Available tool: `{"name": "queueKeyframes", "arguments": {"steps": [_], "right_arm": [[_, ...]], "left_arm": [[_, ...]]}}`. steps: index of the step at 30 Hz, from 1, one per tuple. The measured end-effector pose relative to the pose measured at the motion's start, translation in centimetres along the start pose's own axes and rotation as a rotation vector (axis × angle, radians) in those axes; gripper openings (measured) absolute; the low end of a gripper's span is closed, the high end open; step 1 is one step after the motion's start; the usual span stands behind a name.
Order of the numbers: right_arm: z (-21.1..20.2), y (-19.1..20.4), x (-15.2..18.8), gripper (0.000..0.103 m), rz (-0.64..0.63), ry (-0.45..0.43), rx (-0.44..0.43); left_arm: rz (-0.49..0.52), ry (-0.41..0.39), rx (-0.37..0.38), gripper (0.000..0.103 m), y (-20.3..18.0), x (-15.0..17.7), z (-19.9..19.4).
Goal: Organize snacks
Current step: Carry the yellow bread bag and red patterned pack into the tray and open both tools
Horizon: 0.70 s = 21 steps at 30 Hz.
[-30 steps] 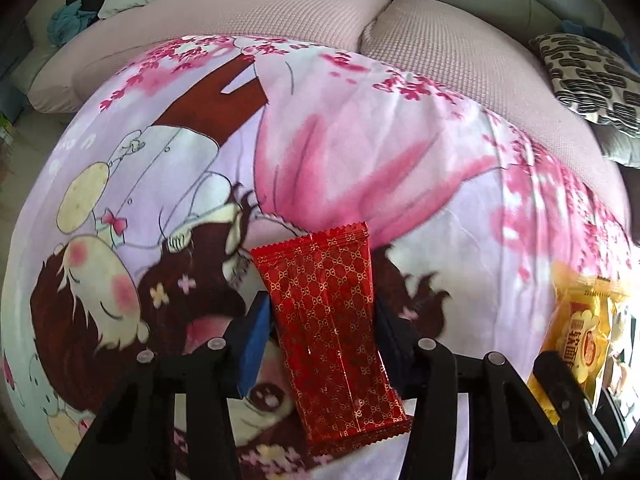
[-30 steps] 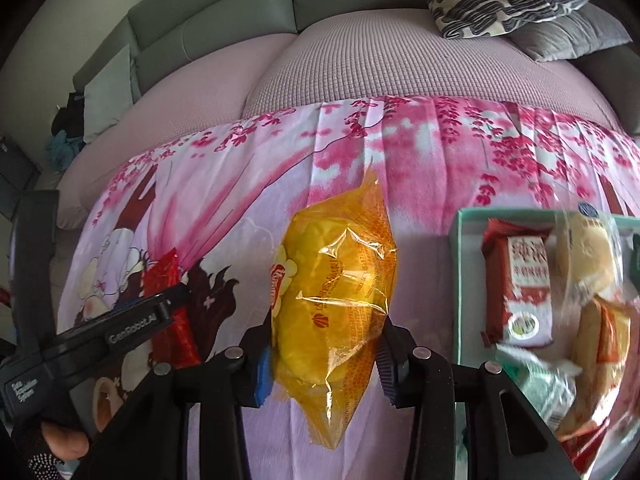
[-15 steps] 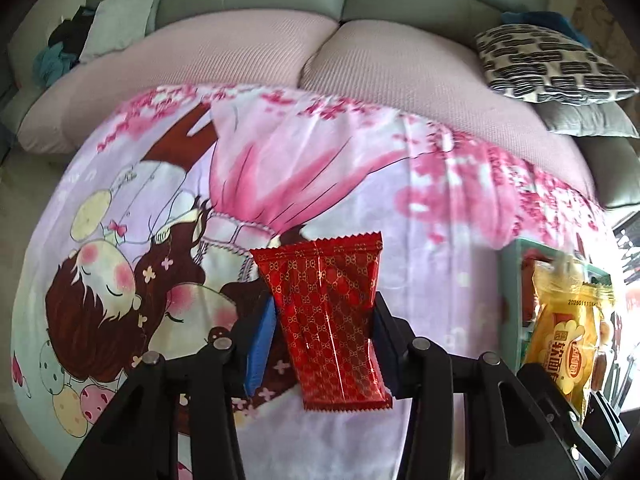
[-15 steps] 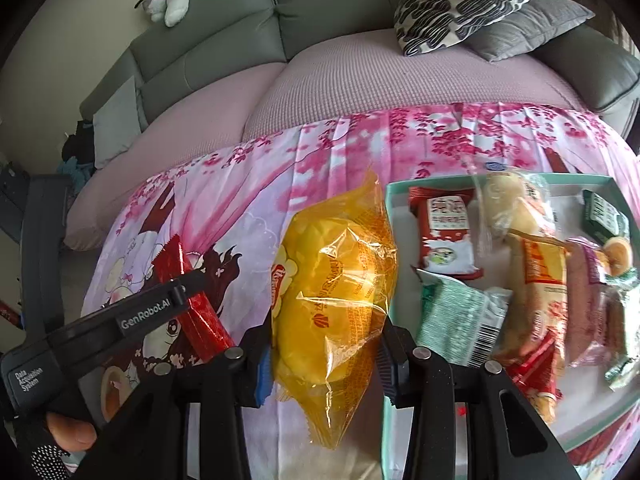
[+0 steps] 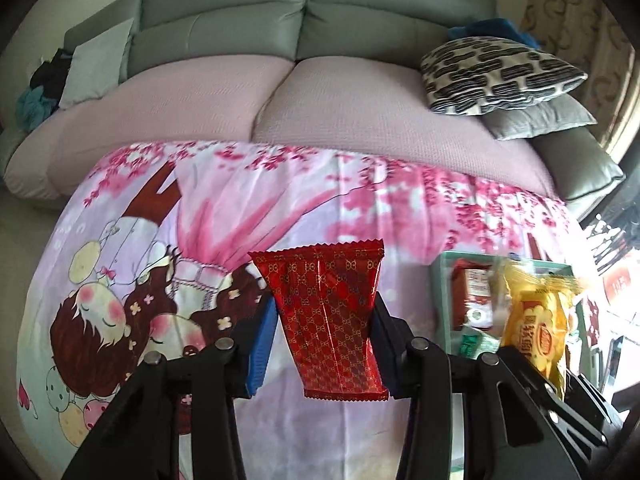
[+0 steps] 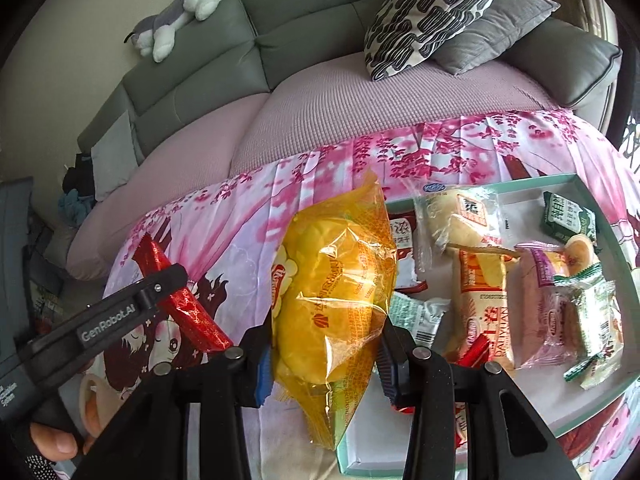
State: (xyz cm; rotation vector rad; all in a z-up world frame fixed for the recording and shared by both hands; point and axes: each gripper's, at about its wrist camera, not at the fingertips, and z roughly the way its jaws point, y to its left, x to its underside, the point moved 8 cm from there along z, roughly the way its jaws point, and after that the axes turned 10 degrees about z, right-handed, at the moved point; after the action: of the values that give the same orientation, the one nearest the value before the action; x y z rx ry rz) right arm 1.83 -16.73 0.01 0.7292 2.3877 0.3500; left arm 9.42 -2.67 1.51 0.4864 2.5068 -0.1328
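Snacks are mostly gathered already: the shallow teal-rimmed tray (image 6: 612, 240), lying at the right edge of the pink cartoon-print cloth (image 5: 280, 200), holds about 8 wrapped items, among them a clear-wrapped pale bun (image 6: 460, 216), a dark green packet (image 6: 568, 216) at its far edge and a purple-wrapped cake (image 6: 544, 308).

2 pieces appear to remain, both lifted clear of the cloth. The left gripper (image 5: 324, 328) has its blue-padded jaws partly closed against the sides of a flat red foil packet with a gold pattern (image 5: 328, 312), which stands upright between them over the middle of the cloth. The right gripper (image 6: 324, 344) is clamped nearly as tight as it goes on a puffy yellow transparent bag holding a bun (image 6: 336, 304), hanging over the tray's left rim.

Both tools tilt steeply downward, side by side, left trailing right. A bare fingertip (image 6: 56, 444) of the person's left hand shows under its handle. Judging by this, setting both down in the tray would finish the job.
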Motion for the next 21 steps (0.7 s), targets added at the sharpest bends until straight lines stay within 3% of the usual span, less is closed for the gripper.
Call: {"name": "queueKeyframes", "arguments": {"steps": [6, 11, 21], "right_arm": [[-2.0, -2.9, -1.5, 0.044, 0.056, -0.053, 0.035], [-4.2, -7.2, -2.7, 0.044, 0.116, -0.106, 0.129], [-5.2, -13.1, -1.9, 0.044, 0.205, -0.081, 0.222]], "left_arm": [[0.057, -0.028, 0.085, 0.046, -3.5, -0.5, -1.3], [0.094, -0.008, 0.188, 0.046, -6.7, -0.2, -1.3], [0.171, 0.062, 0.269, 0.046, -11.9, 1.8, 0.2]]}}
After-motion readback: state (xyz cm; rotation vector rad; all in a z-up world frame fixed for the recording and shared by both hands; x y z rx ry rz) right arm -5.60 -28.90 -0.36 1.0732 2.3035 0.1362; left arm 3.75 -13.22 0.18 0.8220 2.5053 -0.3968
